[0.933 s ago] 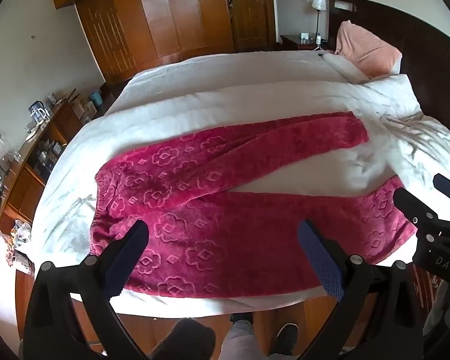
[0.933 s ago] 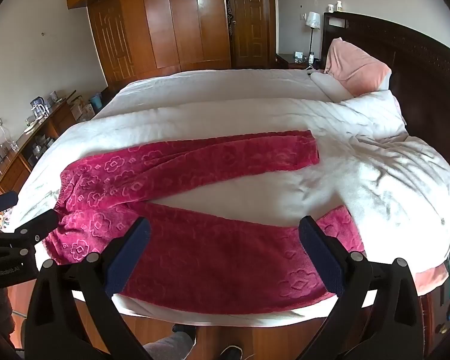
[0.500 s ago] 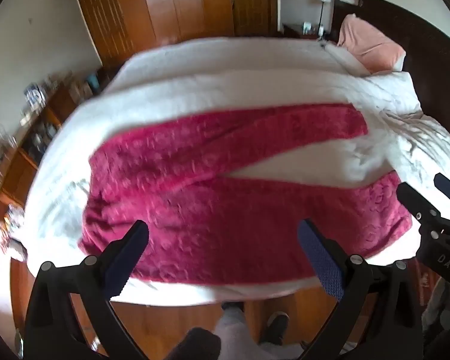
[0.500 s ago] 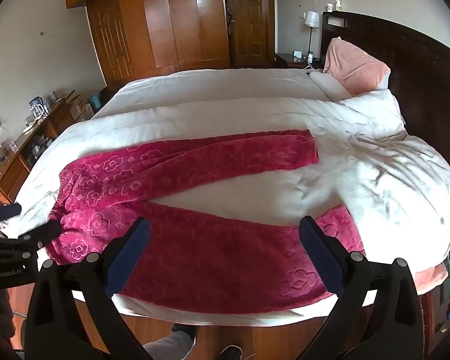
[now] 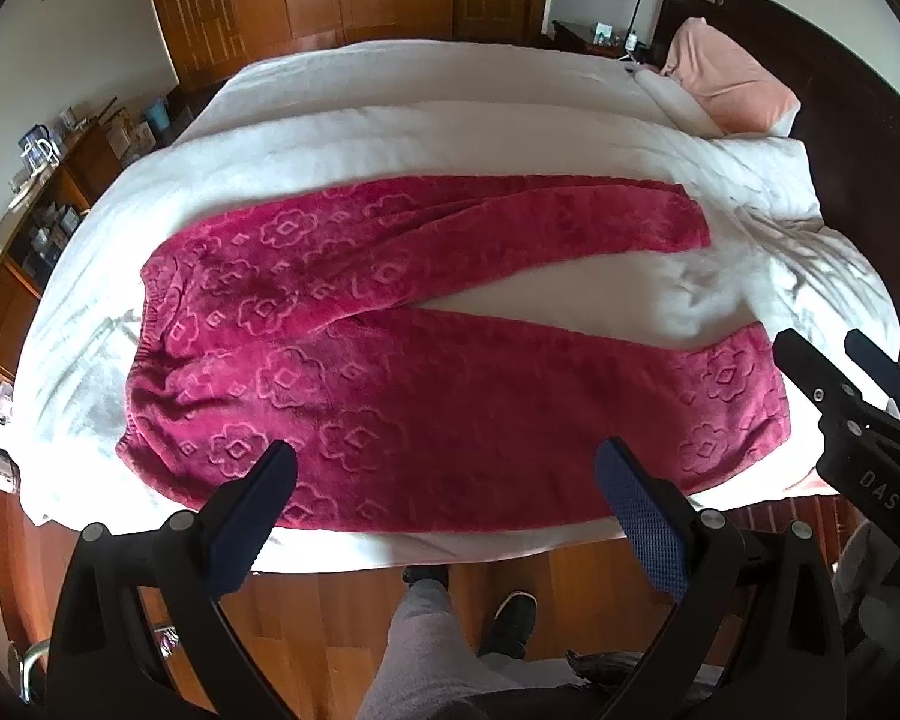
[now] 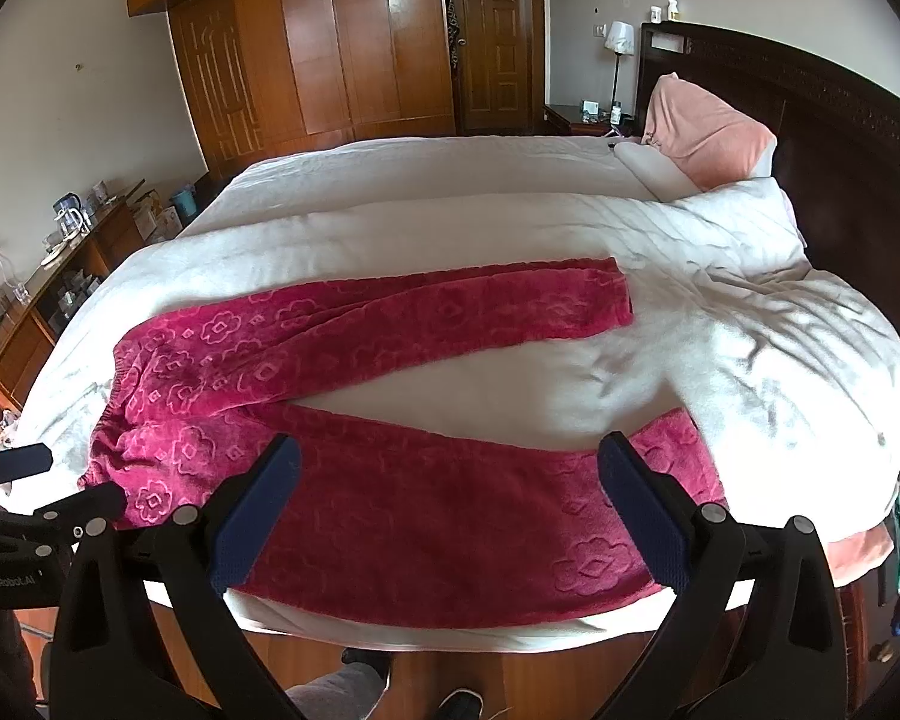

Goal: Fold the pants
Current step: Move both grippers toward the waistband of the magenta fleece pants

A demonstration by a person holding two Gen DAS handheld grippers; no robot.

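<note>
Crimson fleece pants (image 5: pixel 426 354) lie spread flat on the white duvet (image 5: pixel 450 138), legs splayed toward a pink pillow (image 5: pixel 729 87). Both the left gripper (image 5: pixel 444 504) and right gripper (image 6: pixel 447 495) hover open and empty above the near edge, nothing between them and the fabric.

Soft daylight fills the room and falls from the right, laying streaked shadows across the rumpled white duvet (image 6: pixel 768 330) at the right end of the bed. The duvet's near-left edge blows out to glare in the left wrist view. Both views are sharp at the centre; the fleece pattern on the pants (image 5: pixel 390 396) reads clearly. Fisheye distortion bows the wardrobe (image 6: pixel 330 42) and the headboard (image 6: pixel 840 120), and black vignetting rounds every corner.
</note>
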